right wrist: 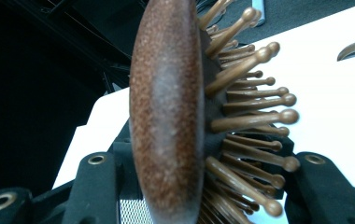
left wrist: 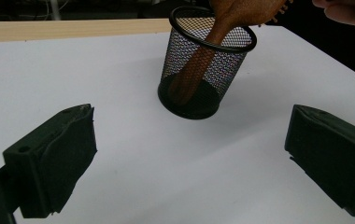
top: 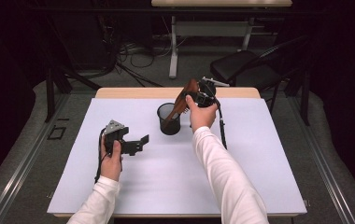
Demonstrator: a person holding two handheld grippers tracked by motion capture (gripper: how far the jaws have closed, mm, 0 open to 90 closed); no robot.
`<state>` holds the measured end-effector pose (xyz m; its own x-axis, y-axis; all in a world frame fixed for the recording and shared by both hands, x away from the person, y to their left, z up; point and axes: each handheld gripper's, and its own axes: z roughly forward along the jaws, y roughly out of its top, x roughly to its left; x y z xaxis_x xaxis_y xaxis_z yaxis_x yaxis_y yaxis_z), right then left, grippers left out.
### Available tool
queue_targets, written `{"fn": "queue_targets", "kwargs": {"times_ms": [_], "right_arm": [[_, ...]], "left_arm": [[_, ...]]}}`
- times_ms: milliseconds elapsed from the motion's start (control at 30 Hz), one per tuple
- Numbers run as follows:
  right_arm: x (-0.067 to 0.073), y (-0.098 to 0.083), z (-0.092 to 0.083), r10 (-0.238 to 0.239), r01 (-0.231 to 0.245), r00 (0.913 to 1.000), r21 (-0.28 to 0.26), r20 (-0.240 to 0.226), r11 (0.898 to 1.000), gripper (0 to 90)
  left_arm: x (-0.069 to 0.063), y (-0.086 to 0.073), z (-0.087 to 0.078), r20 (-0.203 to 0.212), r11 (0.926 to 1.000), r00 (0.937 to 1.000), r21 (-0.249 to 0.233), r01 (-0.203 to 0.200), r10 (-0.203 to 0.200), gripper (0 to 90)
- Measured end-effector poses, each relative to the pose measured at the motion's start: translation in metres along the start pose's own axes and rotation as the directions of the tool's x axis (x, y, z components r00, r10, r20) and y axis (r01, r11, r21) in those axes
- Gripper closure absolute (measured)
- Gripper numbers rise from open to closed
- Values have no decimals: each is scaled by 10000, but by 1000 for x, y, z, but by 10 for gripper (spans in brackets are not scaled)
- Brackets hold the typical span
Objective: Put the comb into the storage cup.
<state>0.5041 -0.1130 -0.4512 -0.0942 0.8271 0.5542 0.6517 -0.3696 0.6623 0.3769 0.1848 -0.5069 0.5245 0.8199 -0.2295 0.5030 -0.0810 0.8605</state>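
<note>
Hairbrush held over mesh cup, handle inside.
Right gripper [top: 199, 95], arm stretched forward, clamps the wooden hairbrush [top: 181, 103] head; handle tilts into the black mesh cup [top: 169, 122]. Left gripper [top: 136, 144] rests low, jaws apart, holding nothing.

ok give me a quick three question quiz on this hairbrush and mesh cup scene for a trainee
1. True or false: the wooden hairbrush has its handle inside the black mesh cup.
2. Which gripper holds the brush: A) left gripper B) right gripper?
3. Fill in: the left gripper's jaws are ____ and hold nothing.

Key: 1 true; 2 B, clamped on the bristled head; 3 open, hovering over the white table.
</note>
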Motion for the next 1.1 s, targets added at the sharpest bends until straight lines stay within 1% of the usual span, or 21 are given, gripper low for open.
{"fn": "queue_targets", "kwargs": {"times_ms": [500, 667, 867, 1100], "right_arm": [[0, 0, 0, -44, 44, 10000, 10, 13, 10000, 463], [-1, 0, 0, 12, -12, 10000, 86, -51, 10000, 459], [-4, 0, 0, 159, -158, 9997, 54, -199, 9999, 452], [-7, -1, 0, 53, -53, 9995, 10, -299, 10000, 448]], "left_arm": [[0, 0, 0, -1, 10000, 10000, 5, 8, -8, 23], [0, -1, 1, -22, 10000, 10000, 16, 16, -16, 22], [0, -1, 1, -32, 10000, 10000, 27, 14, -14, 22], [0, -1, 1, -36, 10000, 10000, 43, 3, -3, 23]]}}
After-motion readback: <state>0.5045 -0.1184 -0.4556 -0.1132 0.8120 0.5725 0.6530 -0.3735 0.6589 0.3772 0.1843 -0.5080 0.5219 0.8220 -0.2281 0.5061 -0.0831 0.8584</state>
